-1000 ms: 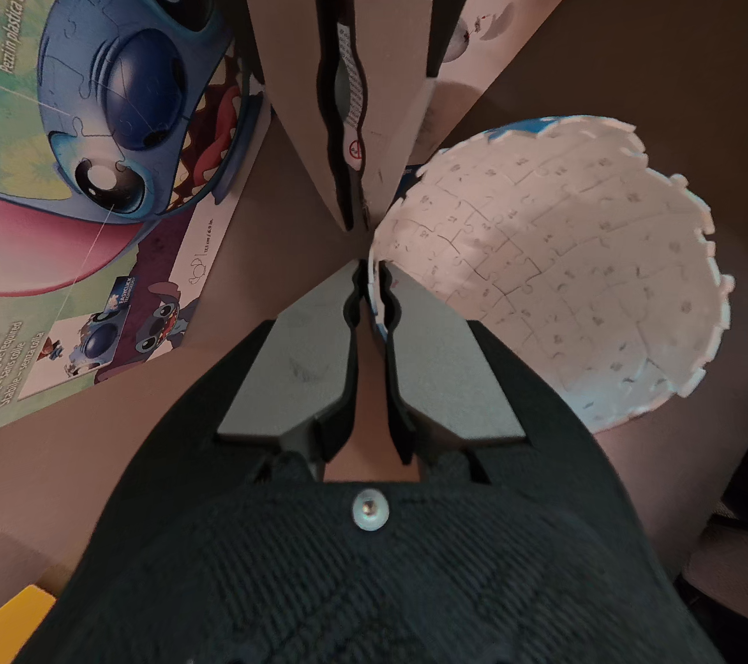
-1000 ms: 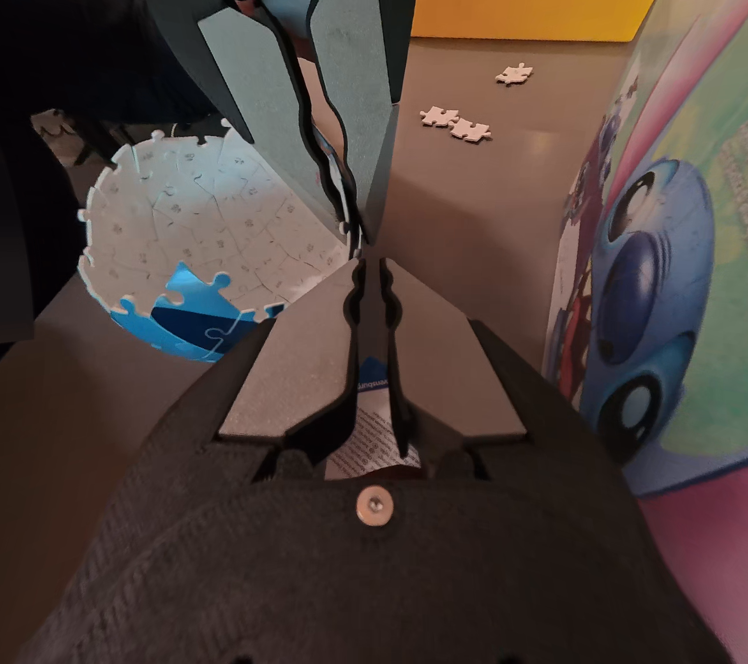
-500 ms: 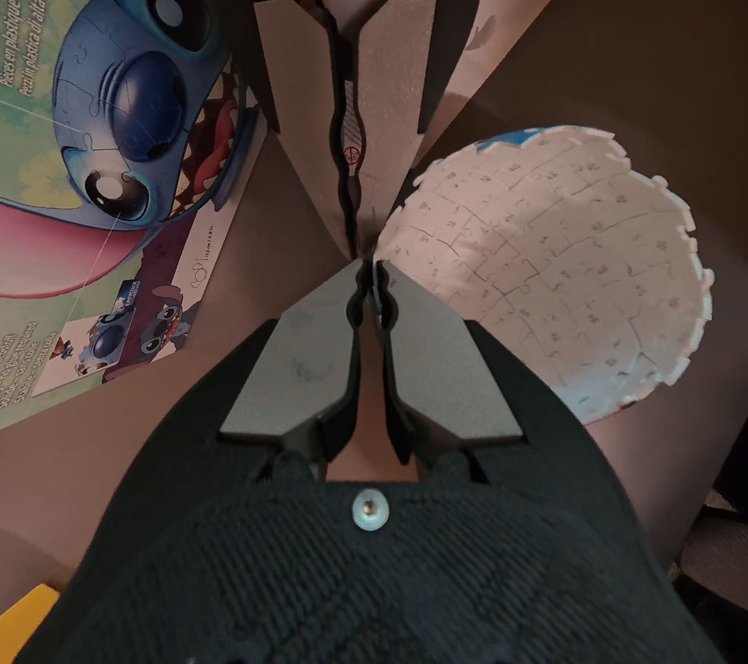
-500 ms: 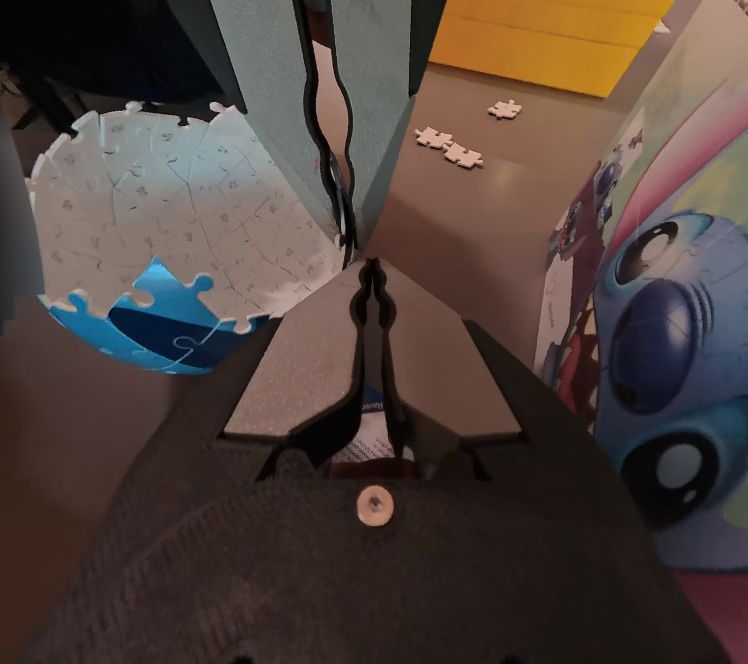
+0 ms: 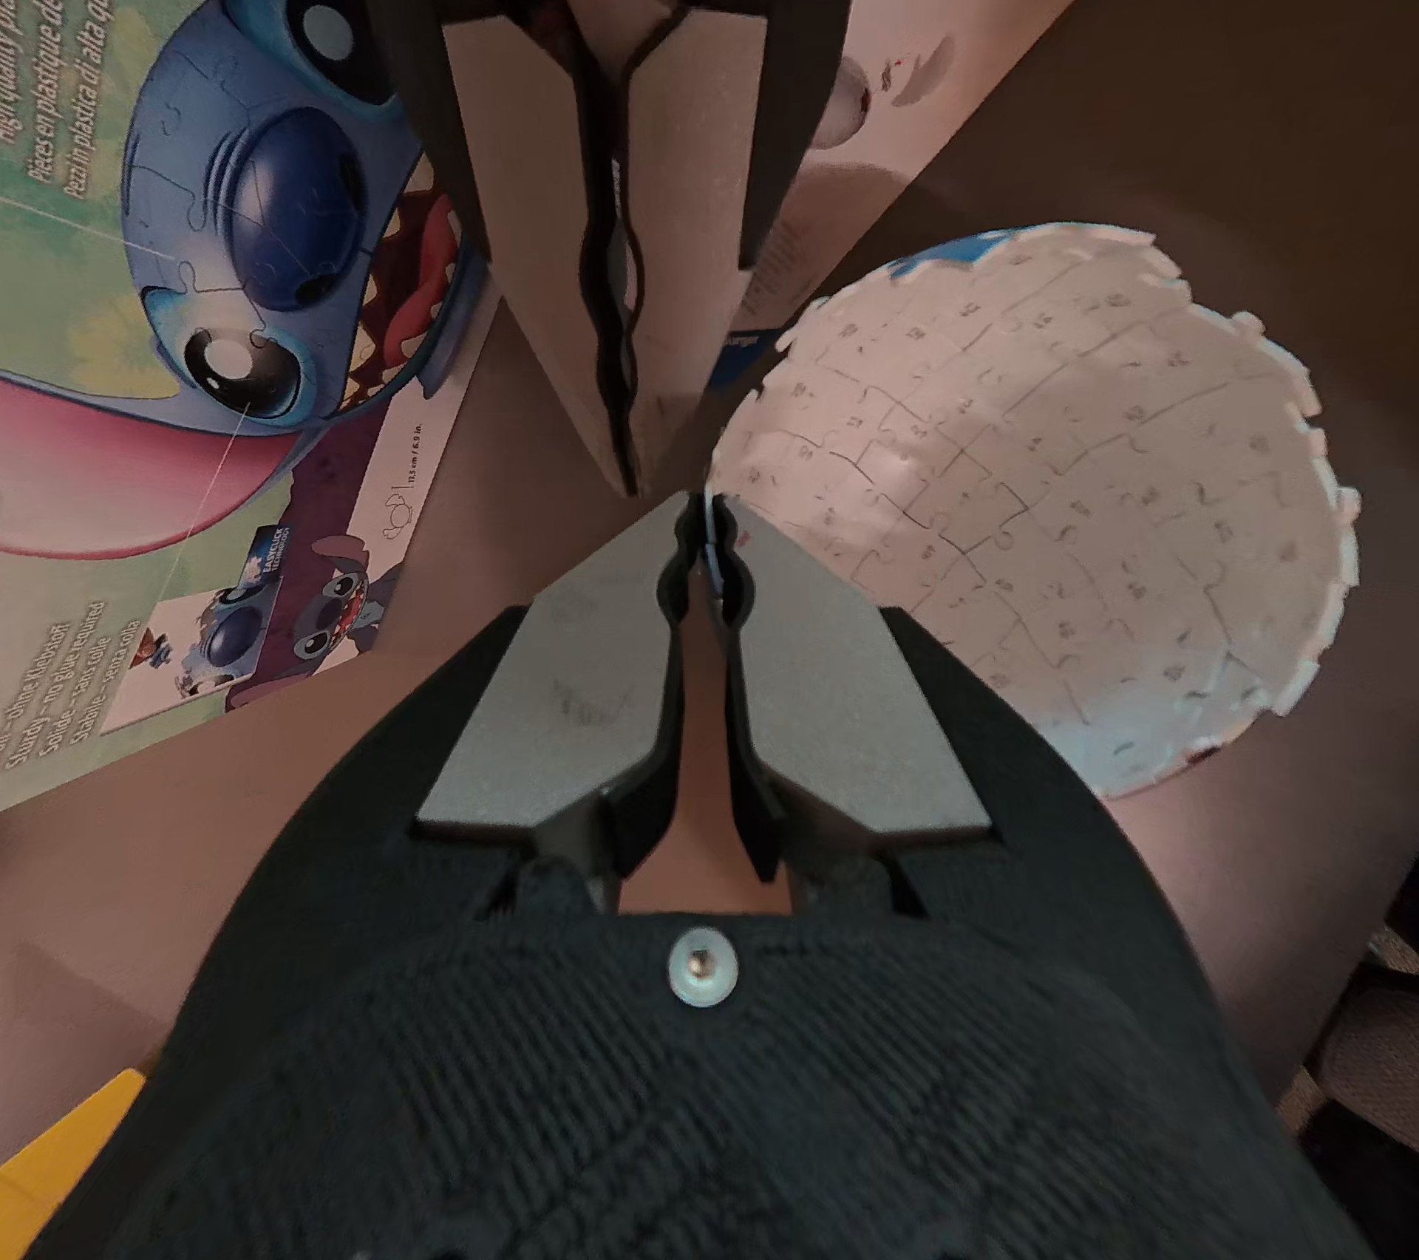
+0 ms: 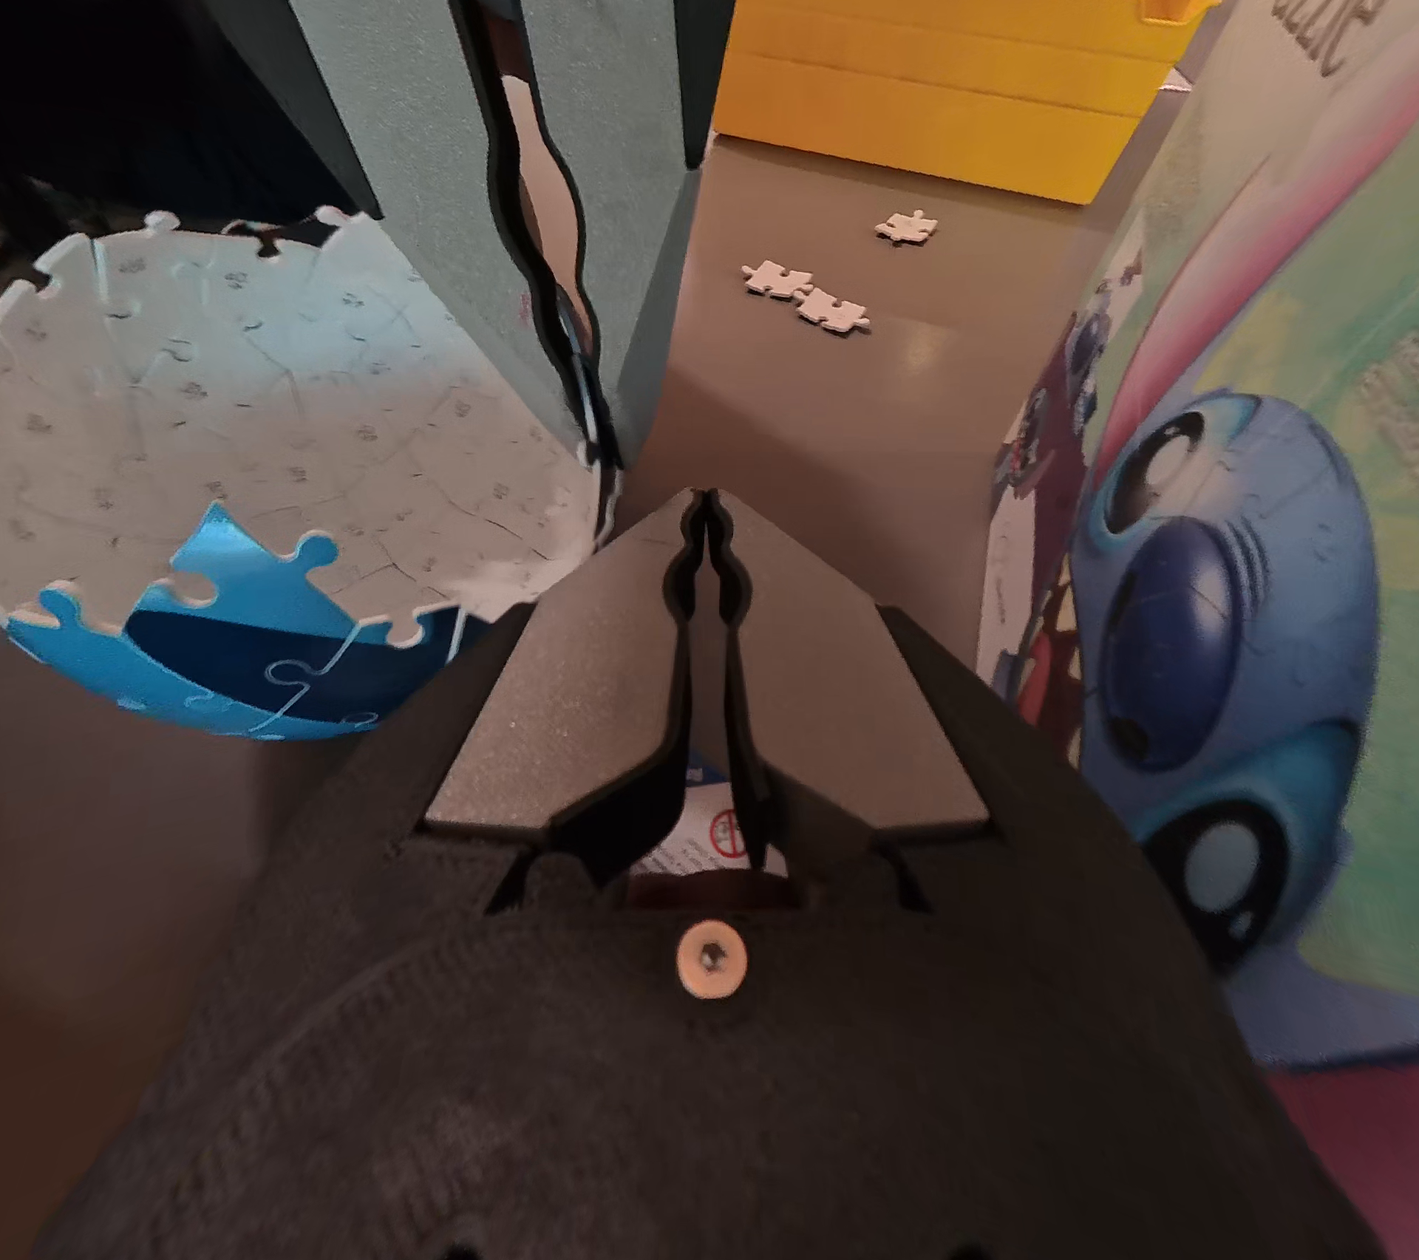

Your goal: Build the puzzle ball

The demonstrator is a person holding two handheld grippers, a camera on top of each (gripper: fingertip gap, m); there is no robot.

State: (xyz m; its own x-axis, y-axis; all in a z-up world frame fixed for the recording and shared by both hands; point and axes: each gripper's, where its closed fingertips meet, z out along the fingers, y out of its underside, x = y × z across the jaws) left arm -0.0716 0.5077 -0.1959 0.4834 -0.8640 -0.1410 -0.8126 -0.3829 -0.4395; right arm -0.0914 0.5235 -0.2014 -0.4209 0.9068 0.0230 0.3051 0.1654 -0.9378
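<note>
Left gripper clamps the half-built puzzle ball rim; right gripper tip-to-tip opposite, jaws pressed together (empty).

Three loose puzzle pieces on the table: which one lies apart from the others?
The loose piece nearest the yellow bin; the other two pieces lie touching, closer to the camera.

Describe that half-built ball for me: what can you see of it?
The half-built ball is an open bowl of interlocked curved pieces that look like plastic: white and numbered inside, glossy light and dark blue outside, with a knobbed, jagged rim. It looks lifted off the table, the left gripper's fingers shut on its rim.
</note>
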